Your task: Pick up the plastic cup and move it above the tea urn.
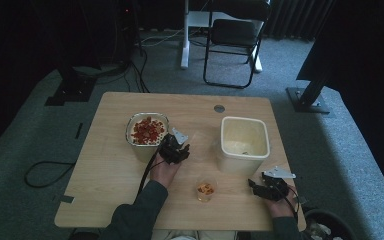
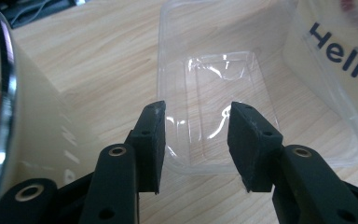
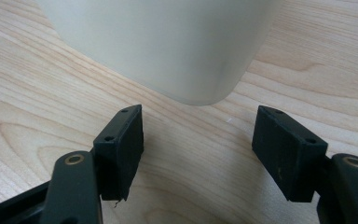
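Clear plastic tray (image 2: 223, 102) lies flat on the table (image 1: 110, 165), just left of the cream tub (image 1: 244, 142). Left gripper (image 2: 196, 135) hovers at its near edge, jaws apart, nothing pinched. Right gripper (image 3: 198, 140) rests before that tub, jaws wide apart.

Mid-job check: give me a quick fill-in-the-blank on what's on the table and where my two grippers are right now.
1. The left gripper points at a clear plastic ____ lying on the table.
2. The steel-rimmed container holds ____ pieces.
3. The right gripper faces the empty ____ tub, its jaws open.
4. The small cup stands ____ the two hands.

Missing words: tray; red; white; between
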The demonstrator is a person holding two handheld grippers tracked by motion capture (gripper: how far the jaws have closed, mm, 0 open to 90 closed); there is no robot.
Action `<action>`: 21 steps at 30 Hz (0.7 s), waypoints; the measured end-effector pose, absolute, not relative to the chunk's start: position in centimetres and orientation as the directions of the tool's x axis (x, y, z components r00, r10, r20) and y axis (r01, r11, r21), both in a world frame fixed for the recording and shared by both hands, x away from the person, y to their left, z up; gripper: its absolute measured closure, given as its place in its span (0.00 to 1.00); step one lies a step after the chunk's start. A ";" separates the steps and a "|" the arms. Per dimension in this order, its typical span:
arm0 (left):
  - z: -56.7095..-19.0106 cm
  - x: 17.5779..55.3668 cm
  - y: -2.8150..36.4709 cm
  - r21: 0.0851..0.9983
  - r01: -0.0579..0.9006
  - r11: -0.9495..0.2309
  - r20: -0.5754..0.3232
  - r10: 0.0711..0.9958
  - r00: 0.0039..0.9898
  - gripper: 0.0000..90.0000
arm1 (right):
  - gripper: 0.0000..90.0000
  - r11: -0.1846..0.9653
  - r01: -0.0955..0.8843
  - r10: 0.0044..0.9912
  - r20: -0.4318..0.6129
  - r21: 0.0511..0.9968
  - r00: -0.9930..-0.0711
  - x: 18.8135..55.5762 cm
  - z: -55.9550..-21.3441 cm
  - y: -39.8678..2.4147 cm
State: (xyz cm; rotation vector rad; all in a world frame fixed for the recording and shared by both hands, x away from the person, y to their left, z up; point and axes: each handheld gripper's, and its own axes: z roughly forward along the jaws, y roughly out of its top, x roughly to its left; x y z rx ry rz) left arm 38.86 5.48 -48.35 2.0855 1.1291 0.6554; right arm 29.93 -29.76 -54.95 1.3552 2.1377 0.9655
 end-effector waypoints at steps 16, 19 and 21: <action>-49.0 38.3 6.1 0.772 0.529 -0.353 0.087 0.883 0.462 0.66 | 0.37 0.279 0.604 0.903 0.009 0.746 -0.429 29.9 -55.0 -29.7; -49.1 38.2 6.0 0.771 0.528 -0.356 0.092 0.883 0.461 0.65 | 0.37 0.279 0.604 0.903 0.009 0.746 -0.429 29.9 -55.0 -29.7; -49.3 38.1 5.7 0.763 0.533 -0.365 0.087 0.876 0.475 0.63 | 0.37 0.279 0.604 0.903 0.009 0.746 -0.429 29.9 -55.0 -29.7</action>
